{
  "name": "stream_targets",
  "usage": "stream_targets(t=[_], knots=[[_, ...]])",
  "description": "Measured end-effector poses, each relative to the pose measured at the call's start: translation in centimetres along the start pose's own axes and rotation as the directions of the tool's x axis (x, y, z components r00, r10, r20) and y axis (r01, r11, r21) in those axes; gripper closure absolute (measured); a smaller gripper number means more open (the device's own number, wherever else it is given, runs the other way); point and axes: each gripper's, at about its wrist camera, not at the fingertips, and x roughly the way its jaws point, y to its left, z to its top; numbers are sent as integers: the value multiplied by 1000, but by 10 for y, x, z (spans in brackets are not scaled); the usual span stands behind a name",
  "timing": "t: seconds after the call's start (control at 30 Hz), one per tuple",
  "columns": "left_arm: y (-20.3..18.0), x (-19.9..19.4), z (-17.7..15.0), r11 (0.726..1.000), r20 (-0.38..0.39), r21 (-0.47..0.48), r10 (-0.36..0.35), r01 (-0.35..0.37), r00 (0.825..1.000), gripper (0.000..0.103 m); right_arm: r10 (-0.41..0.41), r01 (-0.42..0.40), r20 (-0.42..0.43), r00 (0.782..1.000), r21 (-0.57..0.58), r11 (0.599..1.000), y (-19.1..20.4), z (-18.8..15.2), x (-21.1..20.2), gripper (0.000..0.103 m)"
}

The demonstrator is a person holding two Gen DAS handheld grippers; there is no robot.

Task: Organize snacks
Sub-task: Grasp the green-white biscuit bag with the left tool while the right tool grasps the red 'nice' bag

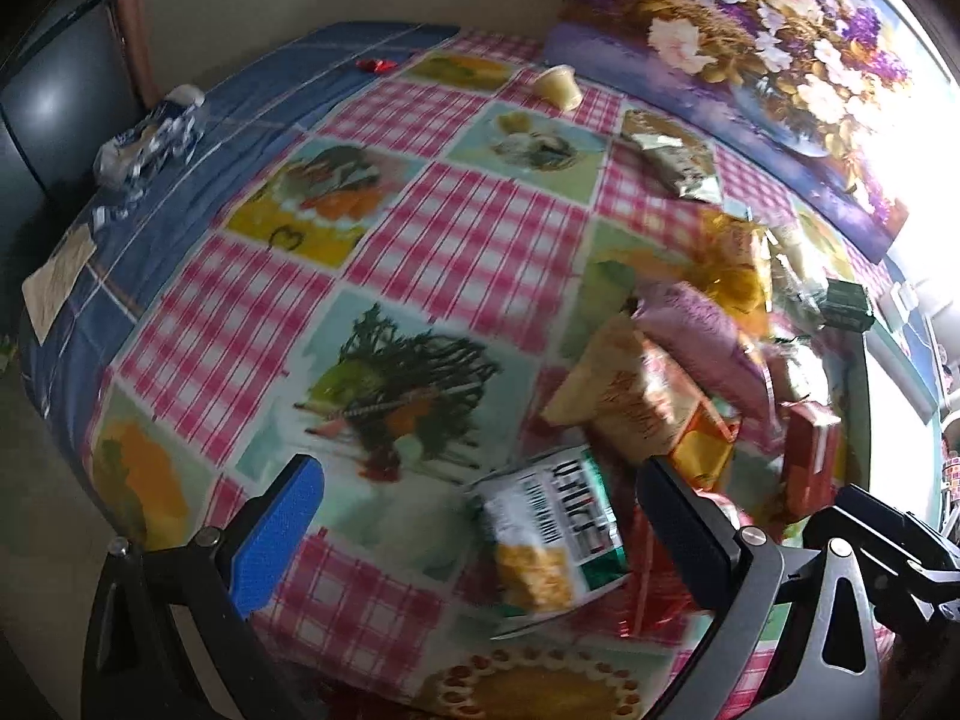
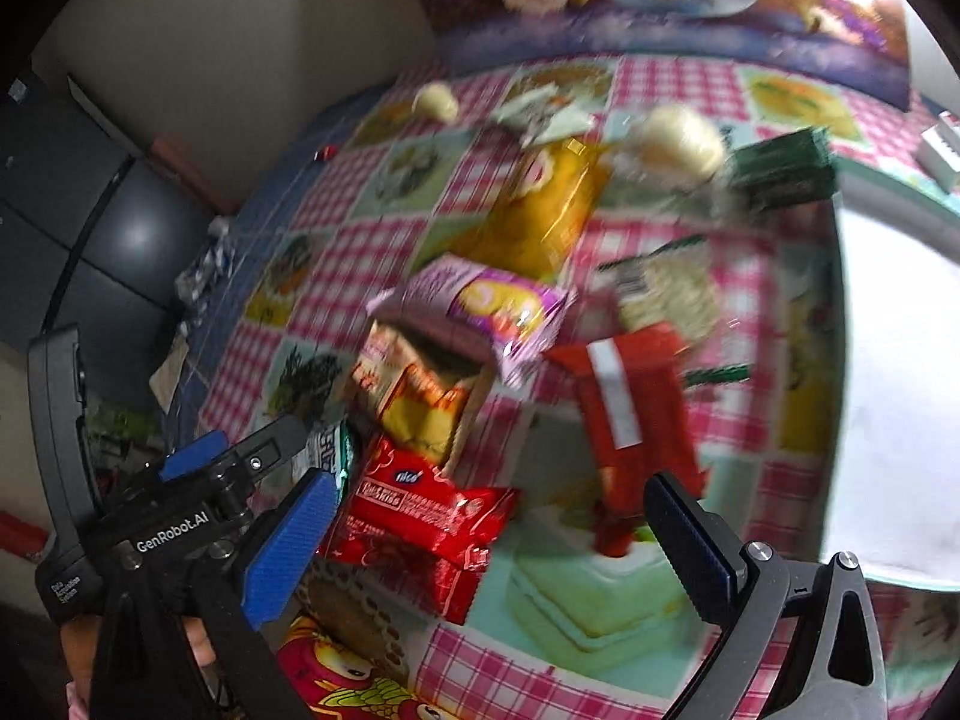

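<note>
Right wrist view: snack pile heaped mid-table on the checked cloth, red packet nearest, just inside the left finger of the right gripper, jaws spread wide, pinching nothing, touching nothing clearly. Left wrist view: white-and-green packet lying between the fingers of the left gripper, likewise wide open and empty-handed. Judged an early sorting step, a pick not yet made; next calls for lowering over one packet and closing.
</note>
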Motion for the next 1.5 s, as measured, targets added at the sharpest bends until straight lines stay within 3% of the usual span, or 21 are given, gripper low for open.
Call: stream_targets(t=[0.23, 0.47, 0.83, 1.37, 1.5], knots=[[13, 8, -3, 999, -38, -48, -24, 22, 999, 0, -11, -6, -112, 994, -151, 988, 27, -6, 28, 0], [0, 16, -6, 999, -63, -15, -52, 51, 997, 0, -44, 4, -192, 980, -201, 980, 35, -7, 51, 0], [-4, 25, -8, 999, -83, -13, -50, 49, 995, 0, -78, 32, -202, 976, -222, 975, 33, -2, 62, 9], [-3, 35, -7, 998, -106, -31, -53, 50, 993, 2, -94, 48, -168, 981, -258, 965, 36, -1, 63, 33], [-3, 36, -8, 998, -114, -30, -62, 59, 992, 13, -102, 58, -162, 981, -256, 965, 34, -1, 62, 35]])
